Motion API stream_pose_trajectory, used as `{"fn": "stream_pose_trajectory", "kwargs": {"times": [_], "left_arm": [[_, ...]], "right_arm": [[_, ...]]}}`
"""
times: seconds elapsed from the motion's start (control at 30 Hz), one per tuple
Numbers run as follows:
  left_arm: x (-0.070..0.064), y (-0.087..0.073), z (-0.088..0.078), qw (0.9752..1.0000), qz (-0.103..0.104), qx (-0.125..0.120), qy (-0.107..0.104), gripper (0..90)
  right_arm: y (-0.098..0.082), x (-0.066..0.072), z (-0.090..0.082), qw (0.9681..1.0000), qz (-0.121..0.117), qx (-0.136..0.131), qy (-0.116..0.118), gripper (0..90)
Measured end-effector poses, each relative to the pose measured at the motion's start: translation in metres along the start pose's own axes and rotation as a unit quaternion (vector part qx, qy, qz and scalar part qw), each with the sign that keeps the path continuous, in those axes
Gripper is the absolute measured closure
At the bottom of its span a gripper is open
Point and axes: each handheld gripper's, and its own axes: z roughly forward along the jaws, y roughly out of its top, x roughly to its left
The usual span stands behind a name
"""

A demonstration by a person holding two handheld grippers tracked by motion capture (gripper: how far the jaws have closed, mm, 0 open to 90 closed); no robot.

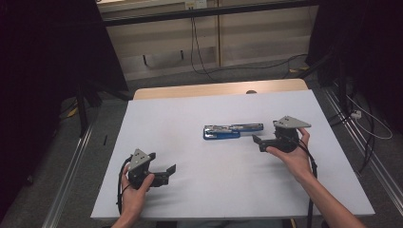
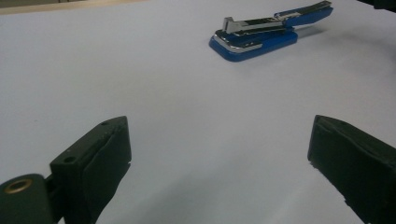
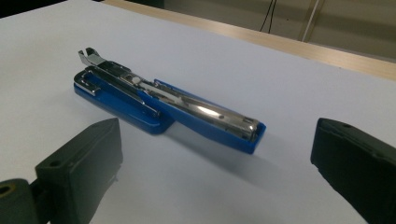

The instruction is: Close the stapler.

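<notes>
Blue stapler (image 1: 233, 131) flat on white counter (image 1: 190, 199), swung open, just 9 o'clock of right gripper (image 1: 259, 141). Both grippers released; left gripper (image 1: 170, 172) well apart at 7 o'clock. Likely rigid, hinged, slick metal; best grasped across blue base.

The stapler (image 1: 233, 131) is bright blue with shiny silver metal along its opened top, and it lies on a plain white table (image 1: 190, 114) whose far edge shows a pale wood strip (image 1: 218, 89). Both grippers, left (image 1: 167, 172) and right (image 1: 257, 141), are black with matt black jaws, each topped by a grey plate; the left one carries a small brass-coloured ring (image 2: 17, 185) by its jaw in the left gripper view. Around the table the floor is grey, the side curtains are black, and the back wall is beige with black cables (image 1: 197, 52) hanging across it.
</notes>
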Motion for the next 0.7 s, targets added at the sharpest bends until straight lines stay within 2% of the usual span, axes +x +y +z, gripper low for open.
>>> {"fn": "stream_pose_trajectory", "kwargs": {"times": [0.1,0.17,0.23,0.3,0.33,0.43,0.47,0.53,0.7], "left_arm": [[-0.003,0.003,0.006,0.9999,0.008,0.000,-0.006,7.0],[-0.005,0.005,0.010,0.9999,0.013,-0.002,-0.010,7.1],[-0.006,0.007,0.012,0.9996,0.026,0.002,-0.009,7.1],[-0.006,0.009,0.013,0.9997,0.022,-0.004,-0.011,7.1],[-0.006,0.010,0.014,0.9997,0.023,-0.007,-0.005,7.1],[-0.005,0.014,0.017,0.9995,0.029,-0.015,0.002,7.2],[-0.005,0.015,0.019,0.9995,0.030,-0.015,0.003,7.2],[-0.004,0.016,0.024,0.9996,0.023,-0.018,-0.002,7.2],[-0.003,0.024,0.038,0.9993,0.028,-0.026,0.002,7.1]], "right_arm": [[-0.005,-0.003,-0.003,0.9999,0.010,-0.005,0.000,4.6],[-0.005,-0.001,-0.004,1.0000,0.002,-0.002,0.007,9.6],[-0.004,0.000,-0.005,1.0000,-0.005,-0.003,0.007,9.7],[-0.005,0.000,-0.005,1.0000,-0.008,-0.005,0.002,9.7],[-0.005,-0.001,-0.006,1.0000,-0.008,-0.004,0.002,10.3],[-0.006,-0.004,-0.007,1.0000,-0.004,-0.004,0.002,16.3],[-0.007,-0.005,-0.006,1.0000,-0.005,-0.003,0.006,19.6],[-0.008,-0.007,-0.005,1.0000,-0.006,-0.001,0.003,19.6],[-0.008,-0.008,-0.003,0.9999,-0.009,0.005,0.007,26.5]]}}
